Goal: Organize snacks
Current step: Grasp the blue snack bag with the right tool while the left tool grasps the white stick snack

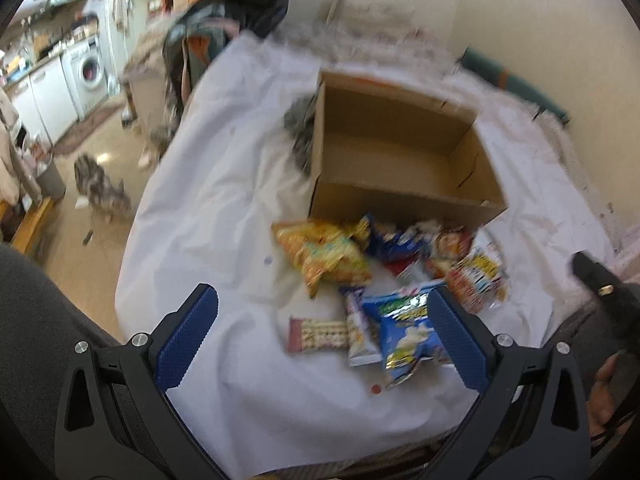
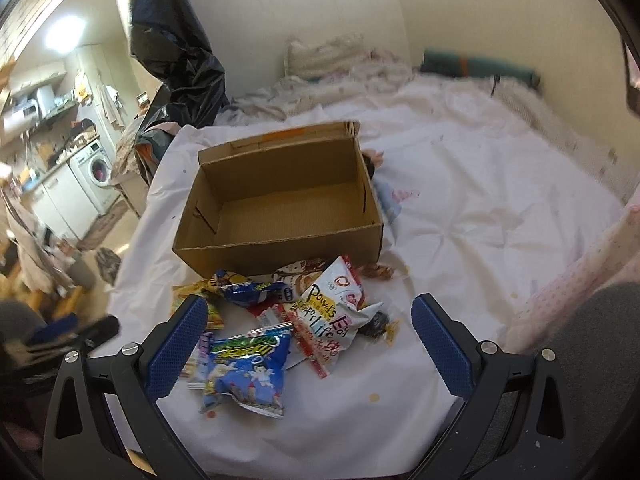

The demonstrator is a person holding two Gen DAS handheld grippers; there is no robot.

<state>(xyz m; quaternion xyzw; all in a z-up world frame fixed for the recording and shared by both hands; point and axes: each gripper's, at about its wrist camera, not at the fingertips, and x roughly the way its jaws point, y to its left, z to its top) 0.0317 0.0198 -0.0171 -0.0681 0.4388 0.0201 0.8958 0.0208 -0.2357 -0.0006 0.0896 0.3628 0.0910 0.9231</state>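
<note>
An open empty cardboard box [image 1: 400, 152] [image 2: 280, 200] stands on a white sheet. A pile of snack packets lies in front of it: a yellow-orange bag [image 1: 324, 256], a blue bag [image 1: 408, 332] [image 2: 248, 368], a white bag with lettering [image 2: 336, 308], a flat pink-edged packet [image 1: 318, 334] and several more. My left gripper [image 1: 322, 300] is open and empty, held above the near packets. My right gripper [image 2: 310, 308] is open and empty, also above the pile. The right gripper's black tip [image 1: 592, 276] shows at the right of the left wrist view.
The sheet [image 2: 480, 240] covers a bed against a cream wall. A pillow [image 2: 324, 56] and a green roll [image 2: 480, 66] lie at the far end. A black bag [image 2: 176, 40] stands left of the bed. A kitchen with a washing machine [image 1: 90, 68] lies far left.
</note>
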